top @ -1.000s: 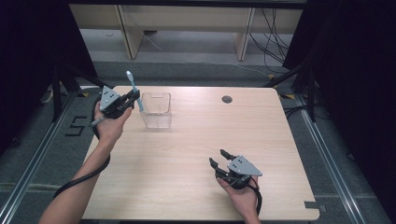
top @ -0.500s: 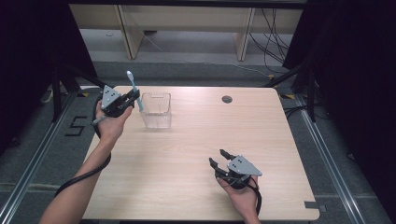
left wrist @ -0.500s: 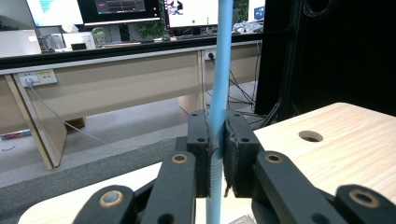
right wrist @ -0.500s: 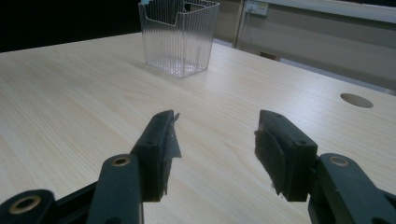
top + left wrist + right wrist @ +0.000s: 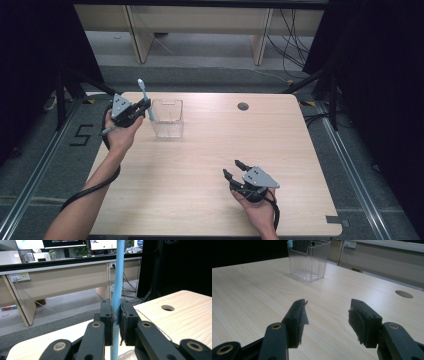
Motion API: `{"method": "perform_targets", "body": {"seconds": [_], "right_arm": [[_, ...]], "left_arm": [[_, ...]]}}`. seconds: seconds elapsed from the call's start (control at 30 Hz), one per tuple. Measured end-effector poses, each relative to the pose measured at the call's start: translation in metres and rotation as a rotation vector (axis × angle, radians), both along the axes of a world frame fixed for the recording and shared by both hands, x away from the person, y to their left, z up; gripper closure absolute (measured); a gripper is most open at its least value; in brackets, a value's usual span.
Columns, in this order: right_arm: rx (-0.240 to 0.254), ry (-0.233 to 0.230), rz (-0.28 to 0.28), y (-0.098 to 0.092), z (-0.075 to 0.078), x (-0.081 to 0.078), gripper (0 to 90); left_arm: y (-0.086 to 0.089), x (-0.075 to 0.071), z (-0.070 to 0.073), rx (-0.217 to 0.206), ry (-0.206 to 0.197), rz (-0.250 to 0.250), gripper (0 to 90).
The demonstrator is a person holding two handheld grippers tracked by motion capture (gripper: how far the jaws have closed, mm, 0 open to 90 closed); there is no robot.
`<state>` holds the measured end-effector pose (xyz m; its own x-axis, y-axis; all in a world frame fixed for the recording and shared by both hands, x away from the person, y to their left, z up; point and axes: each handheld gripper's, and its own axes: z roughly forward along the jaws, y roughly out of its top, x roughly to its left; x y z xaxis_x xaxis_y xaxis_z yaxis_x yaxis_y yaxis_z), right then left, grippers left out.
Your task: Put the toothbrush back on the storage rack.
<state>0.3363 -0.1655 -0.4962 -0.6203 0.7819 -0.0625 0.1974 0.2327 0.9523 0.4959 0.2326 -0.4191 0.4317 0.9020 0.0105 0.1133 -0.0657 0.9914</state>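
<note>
**Toothbrush held upright beside the clear container**

The left gripper (image 5: 142, 107) is near the far left corner of the table (image 5: 210, 200). Its jaws are closed tightly on the handle of a light blue toothbrush (image 5: 145, 99). In the left gripper view the two black pads press on the blue handle (image 5: 117, 297) from both sides, and the handle stands almost upright between them, going up out of the picture. In the high view the brush head points up and a little to the far side, above the gripper.

Just beside the gripper, to its right, stands a clear plastic container (image 5: 168, 118) with ribbed walls. It is upright on the table, near the far edge, and its top is open. The toothbrush is outside of it, next to its left wall; I cannot tell if they touch.

The right gripper (image 5: 235, 168) is well apart, near the near edge of the table, right of the middle. Its jaws stand wide apart with nothing between them. In the right gripper view they point over the bare wood toward the container (image 5: 308, 260). A round cable hole (image 5: 243, 106) is in the table close to the far edge.
</note>
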Motion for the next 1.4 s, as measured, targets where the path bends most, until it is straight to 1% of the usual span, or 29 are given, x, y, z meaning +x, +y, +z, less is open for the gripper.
{"method": "perform_targets", "body": {"seconds": [0.07,0.13,0.2,0.23,0.27,0.3,0.33,0.43,0.5,0.53,0.57,0.6,0.73,0.77,0.9,1.13,1.3,1.4], "right_arm": [[-0.005,-0.008,-0.002,0.000,0.000,0.000,47.6],[-0.001,-0.001,0.003,0.000,0.000,0.000,47.6],[-0.003,-0.005,0.003,0.000,0.000,0.001,47.6],[-0.014,-0.033,-0.003,-0.001,0.000,0.002,47.6],[-0.003,-0.004,0.004,0.000,0.000,0.001,47.5],[-0.008,-0.007,0.003,-0.001,0.000,0.001,47.5],[-0.020,-0.026,-0.003,-0.002,0.000,0.001,47.6],[-0.020,-0.021,0.001,-0.001,0.000,0.001,47.5],[-0.024,-0.035,-0.001,-0.002,0.000,0.002,47.5],[-0.021,-0.021,0.003,-0.001,0.000,0.002,47.4],[-0.022,-0.018,0.005,-0.002,0.000,0.002,47.4],[-0.022,-0.029,0.001,-0.002,-0.001,0.002,47.5],[-0.021,-0.016,0.001,-0.001,-0.001,0.002,47.4],[-0.021,-0.016,0.002,-0.001,-0.001,0.002,47.4],[-0.022,-0.018,0.002,-0.001,-0.001,0.002,47.4],[-0.020,-0.020,-0.002,-0.001,-0.002,0.002,47.3],[-0.019,-0.020,-0.001,-0.001,-0.002,0.002,47.3],[-0.031,-0.022,0.002,-0.002,-0.002,0.003,47.3]], "left_arm": [[0.000,0.000,-0.001,-0.001,0.002,0.000,81.4],[-0.001,0.000,-0.001,-0.001,0.003,0.001,81.4],[-0.001,0.000,-0.002,0.003,0.007,0.000,81.4],[-0.001,0.000,-0.002,0.004,0.009,-0.001,81.4],[-0.001,0.000,-0.003,0.003,0.009,0.001,81.4],[-0.001,0.000,-0.004,0.004,0.010,0.001,81.5],[-0.001,0.000,-0.004,0.005,0.010,0.000,81.4],[-0.001,0.000,-0.006,0.007,0.017,-0.001,81.4],[-0.002,0.000,-0.008,0.010,0.020,-0.002,81.5],[-0.002,0.000,-0.009,0.010,0.022,-0.003,81.5],[-0.002,0.000,-0.010,0.010,0.024,-0.002,81.5],[-0.002,0.000,-0.011,0.011,0.026,-0.003,81.5],[-0.002,0.000,-0.014,0.012,0.036,-0.003,81.6],[-0.002,0.000,-0.015,0.007,0.031,-0.005,81.6],[-0.003,0.000,-0.016,0.013,0.040,-0.003,81.7],[-0.003,0.001,-0.019,0.013,0.044,-0.004,81.8],[-0.003,0.001,-0.023,0.012,0.057,-0.002,81.8],[-0.003,0.001,-0.024,0.016,0.061,-0.001,81.9]]}}
